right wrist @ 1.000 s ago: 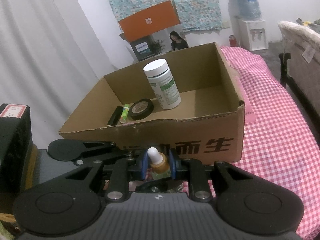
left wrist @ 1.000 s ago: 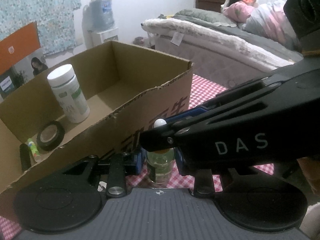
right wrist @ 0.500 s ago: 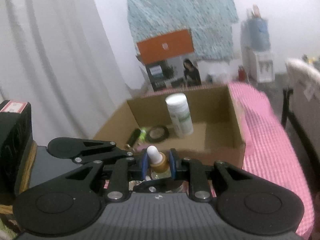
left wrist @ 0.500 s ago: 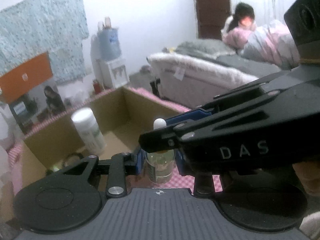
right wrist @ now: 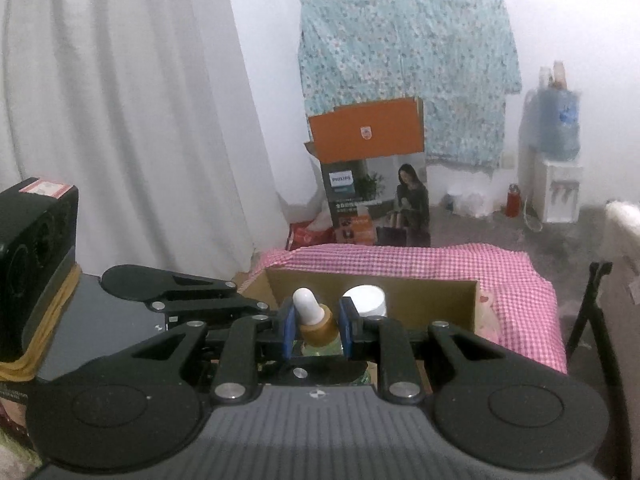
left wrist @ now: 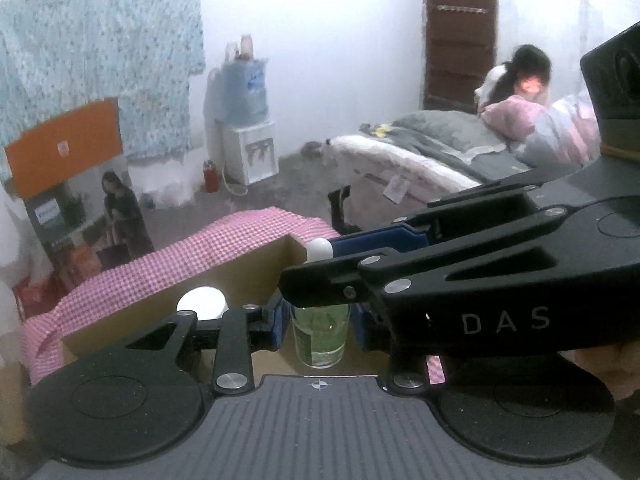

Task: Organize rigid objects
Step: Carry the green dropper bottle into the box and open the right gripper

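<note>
Left gripper (left wrist: 320,320) and right gripper (right wrist: 316,330): both clamped on one dropper bottle (left wrist: 320,334), left at the glass body, right at the brown collar. Bottle held above the cardboard box (right wrist: 424,292). Step: carrying to box; next, lower inside beside the white jar (right wrist: 366,298). Versus one second earlier: bottle raised, box lower in view.

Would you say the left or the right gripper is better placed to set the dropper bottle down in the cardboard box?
Probably the left gripper: it clamps the dropper bottle by its glass body, while the right gripper only pinches the collar, above the cardboard box.
</note>
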`<action>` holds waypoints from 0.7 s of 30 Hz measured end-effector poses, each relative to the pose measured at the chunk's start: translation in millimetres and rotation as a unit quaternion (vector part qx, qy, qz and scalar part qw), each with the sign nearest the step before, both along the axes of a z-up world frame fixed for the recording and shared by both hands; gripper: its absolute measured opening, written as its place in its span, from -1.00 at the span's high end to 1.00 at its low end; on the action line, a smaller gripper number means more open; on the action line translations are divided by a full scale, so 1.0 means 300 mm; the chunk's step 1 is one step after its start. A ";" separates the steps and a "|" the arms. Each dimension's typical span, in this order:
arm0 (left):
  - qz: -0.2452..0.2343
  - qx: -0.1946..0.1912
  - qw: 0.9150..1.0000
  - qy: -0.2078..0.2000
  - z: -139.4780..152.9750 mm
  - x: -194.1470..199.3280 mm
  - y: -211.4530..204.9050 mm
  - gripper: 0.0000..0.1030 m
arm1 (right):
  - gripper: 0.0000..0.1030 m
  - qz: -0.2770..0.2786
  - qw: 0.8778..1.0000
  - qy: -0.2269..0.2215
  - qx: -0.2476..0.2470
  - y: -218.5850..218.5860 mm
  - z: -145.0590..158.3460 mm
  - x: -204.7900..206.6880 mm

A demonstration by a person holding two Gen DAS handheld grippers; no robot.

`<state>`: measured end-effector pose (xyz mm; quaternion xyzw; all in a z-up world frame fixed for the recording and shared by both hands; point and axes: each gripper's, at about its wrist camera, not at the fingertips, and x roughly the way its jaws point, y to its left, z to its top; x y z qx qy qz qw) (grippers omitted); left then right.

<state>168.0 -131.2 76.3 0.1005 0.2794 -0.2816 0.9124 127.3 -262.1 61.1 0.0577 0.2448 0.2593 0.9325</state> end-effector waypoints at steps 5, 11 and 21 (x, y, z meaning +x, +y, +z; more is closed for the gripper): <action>0.014 0.009 0.999 0.040 -0.061 0.156 -0.034 0.40 | 0.53 0.003 0.999 0.050 -0.001 -0.041 -0.043 0.193; 0.023 0.030 0.996 0.082 -0.150 0.290 -0.061 0.40 | 0.53 0.003 0.994 0.112 -0.007 -0.075 -0.137 0.373; 0.031 0.042 0.992 0.116 -0.223 0.386 -0.070 0.40 | 0.53 0.009 0.990 0.136 -0.037 -0.061 -0.226 0.510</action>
